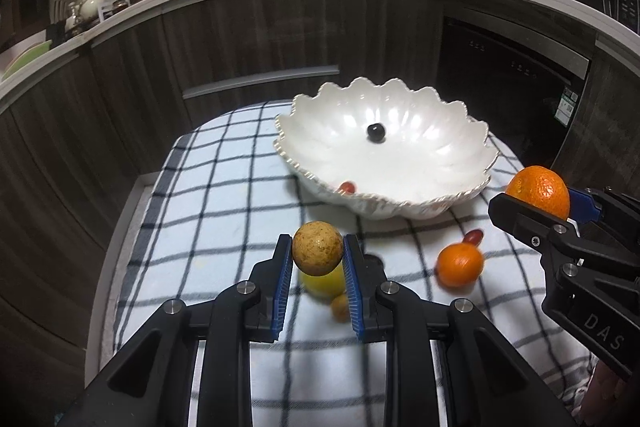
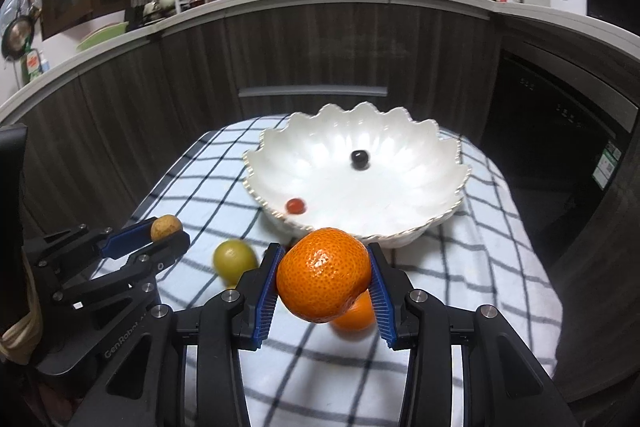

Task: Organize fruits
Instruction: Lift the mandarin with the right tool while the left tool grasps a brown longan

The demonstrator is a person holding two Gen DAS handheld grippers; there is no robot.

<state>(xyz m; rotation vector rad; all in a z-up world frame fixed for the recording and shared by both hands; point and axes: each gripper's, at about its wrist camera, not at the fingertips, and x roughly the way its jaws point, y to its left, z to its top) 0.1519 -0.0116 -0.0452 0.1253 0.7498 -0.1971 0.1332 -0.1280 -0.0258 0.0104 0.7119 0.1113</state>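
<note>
While fruit is being gathered, a brown speckled fruit is pinched in the nearly closed left gripper, and a mandarin is clamped in the right gripper. Both are raised above the checked cloth, seemingly for dropping into the white scalloped bowl at twelve o'clock, where a dark berry already lies.

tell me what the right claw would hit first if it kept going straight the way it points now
Probably the near rim of the white scalloped bowl. The right claw, shut on the orange, points down toward the bowl's front edge; depth is unclear, so it might reach the checked cloth just short of it.
</note>
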